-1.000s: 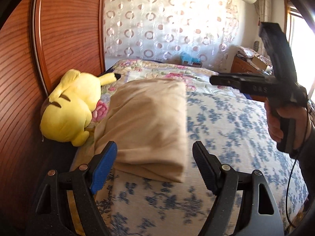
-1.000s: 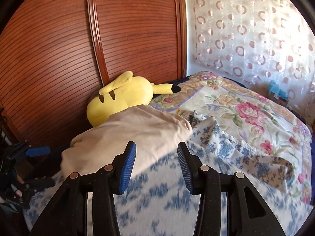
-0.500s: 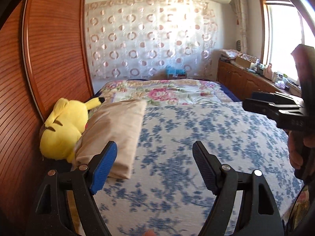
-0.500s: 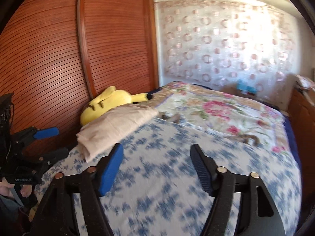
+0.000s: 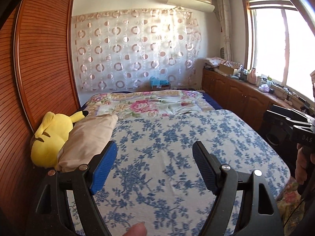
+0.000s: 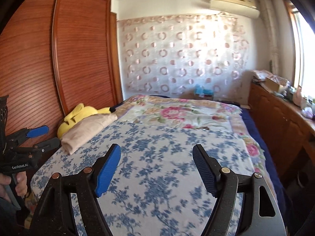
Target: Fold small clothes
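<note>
The folded beige cotton garment (image 5: 88, 139) lies at the far left edge of the bed, on the blue-flowered white bedspread (image 5: 177, 147), its left side touching the yellow plush toy (image 5: 49, 135) that sits against the ribbed wooden wardrobe door (image 5: 39, 68). It looks soft, light and limp, in several loose layers: it will likely sag and fall open if lifted by one corner, so the better hold is on the thick folded near edge, pinching all layers together, or on two corners at once. It should not slip much on the cloth beneath. Its long axis runs from the near left toward the far right, the narrower end pointing up the bed toward the floral quilt (image 5: 149, 104).

The left tool (image 5: 155, 165) hangs over the bedspread with jaws wide apart and nothing between them. The right tool (image 6: 157, 167) has just been opening its jaws; they too stand wide and empty, well apart from the garment.
</note>
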The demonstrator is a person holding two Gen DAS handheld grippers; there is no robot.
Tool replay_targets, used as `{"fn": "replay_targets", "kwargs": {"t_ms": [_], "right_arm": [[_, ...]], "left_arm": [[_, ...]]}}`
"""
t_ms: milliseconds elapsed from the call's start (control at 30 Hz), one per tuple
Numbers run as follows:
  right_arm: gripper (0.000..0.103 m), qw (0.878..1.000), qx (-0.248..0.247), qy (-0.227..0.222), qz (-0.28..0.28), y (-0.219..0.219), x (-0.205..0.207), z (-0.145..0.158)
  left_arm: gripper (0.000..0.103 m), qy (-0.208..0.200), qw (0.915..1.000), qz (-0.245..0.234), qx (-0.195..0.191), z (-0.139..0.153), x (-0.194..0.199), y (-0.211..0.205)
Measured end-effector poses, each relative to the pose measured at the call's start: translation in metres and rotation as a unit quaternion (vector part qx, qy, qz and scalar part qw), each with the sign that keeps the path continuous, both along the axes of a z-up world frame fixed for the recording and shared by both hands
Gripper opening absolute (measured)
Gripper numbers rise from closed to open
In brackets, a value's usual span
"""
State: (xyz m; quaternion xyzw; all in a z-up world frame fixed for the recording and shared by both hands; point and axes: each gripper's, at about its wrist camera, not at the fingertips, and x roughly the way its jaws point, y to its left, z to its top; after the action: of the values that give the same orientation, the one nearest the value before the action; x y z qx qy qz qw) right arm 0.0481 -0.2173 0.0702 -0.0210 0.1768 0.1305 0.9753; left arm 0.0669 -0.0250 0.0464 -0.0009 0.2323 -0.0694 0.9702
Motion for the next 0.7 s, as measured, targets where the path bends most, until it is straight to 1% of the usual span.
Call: {"fn": "replay_targets", "kwargs": {"t_ms": [100,233,400,700], "right_arm": [[0.077,1.0,0.002,-0.011,-0.021,-0.006,-0.02,0.005],[0.077,0.999,0.007,-0.015,-0.031,-0.01,-0.027,0.009],[0.077,0.999,0.014,-0.022,-0.037,-0.01,-0.032,0.006],[0.077,0.999,0.016,-0.023,-0.041,-0.009,-0.024,-0.004]], "left_arm": [[0.08,-0.008,1.0,-0.001,0.002,0.007,-0.004,-0.007],[0.08,-0.01,0.9999,0.001,0.004,0.014,-0.007,-0.017],[0.08,-0.015,0.9999,-0.004,0.001,0.02,-0.011,-0.025],[0.08,-0.021,0.9998,0.004,0.0,0.022,-0.012,-0.024]]}}
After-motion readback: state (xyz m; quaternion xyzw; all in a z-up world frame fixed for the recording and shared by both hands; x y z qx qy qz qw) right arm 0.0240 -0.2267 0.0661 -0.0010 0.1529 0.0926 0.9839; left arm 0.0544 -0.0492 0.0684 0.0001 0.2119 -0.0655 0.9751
